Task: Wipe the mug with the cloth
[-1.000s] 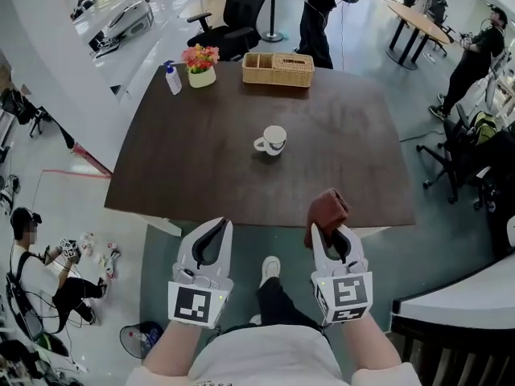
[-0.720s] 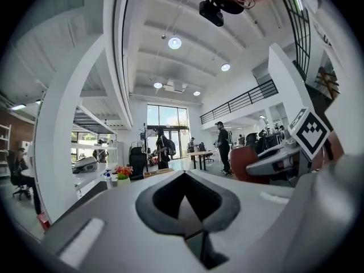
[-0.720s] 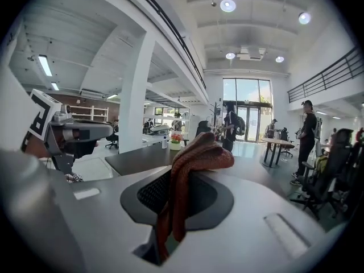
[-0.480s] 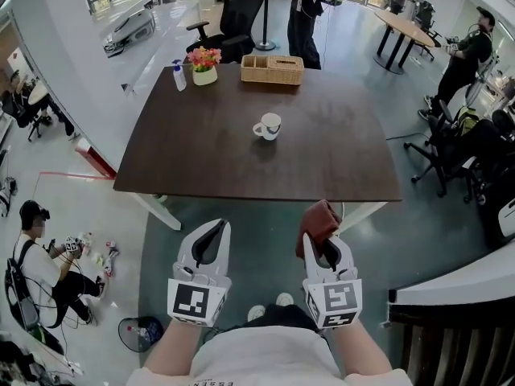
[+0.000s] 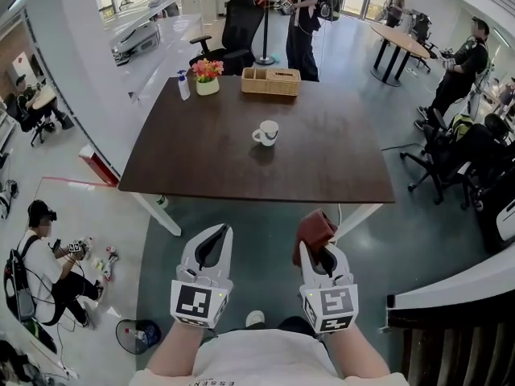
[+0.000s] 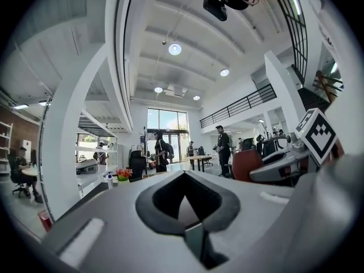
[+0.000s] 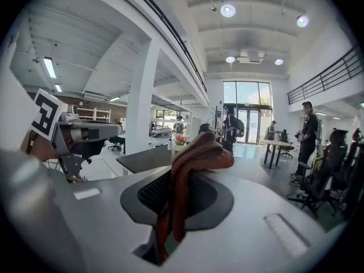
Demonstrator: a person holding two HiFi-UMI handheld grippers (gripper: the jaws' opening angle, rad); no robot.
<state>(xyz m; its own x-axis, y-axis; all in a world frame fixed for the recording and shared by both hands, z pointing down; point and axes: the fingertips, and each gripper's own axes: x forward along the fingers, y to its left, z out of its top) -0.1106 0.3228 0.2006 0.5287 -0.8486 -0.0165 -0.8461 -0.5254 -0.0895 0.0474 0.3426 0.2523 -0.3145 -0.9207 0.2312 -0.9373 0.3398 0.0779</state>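
A white mug [image 5: 266, 133] stands near the middle of the dark brown table [image 5: 193, 159]. Both grippers hang well short of the table's near edge, over the floor. My right gripper [image 5: 315, 244] is shut on a rust-brown cloth [image 5: 313, 225], which bunches above the jaws; in the right gripper view the cloth [image 7: 187, 169] drapes down between the closed jaws. My left gripper [image 5: 215, 236] is shut with nothing in it; the left gripper view shows its jaws [image 6: 187, 209] pressed together and bare.
At the table's far edge stand a wicker tray [image 5: 270, 80], a pot of flowers [image 5: 208, 74] and a pump bottle [image 5: 184, 86]. An office chair [image 5: 233, 30] and a standing person [image 5: 306, 18] are behind the table. A person [image 5: 36, 256] sits on the floor at left.
The view has pulled back from the table, so the mug and table now sit farther away. Both grippers stay shut, the right one still holding the cloth.
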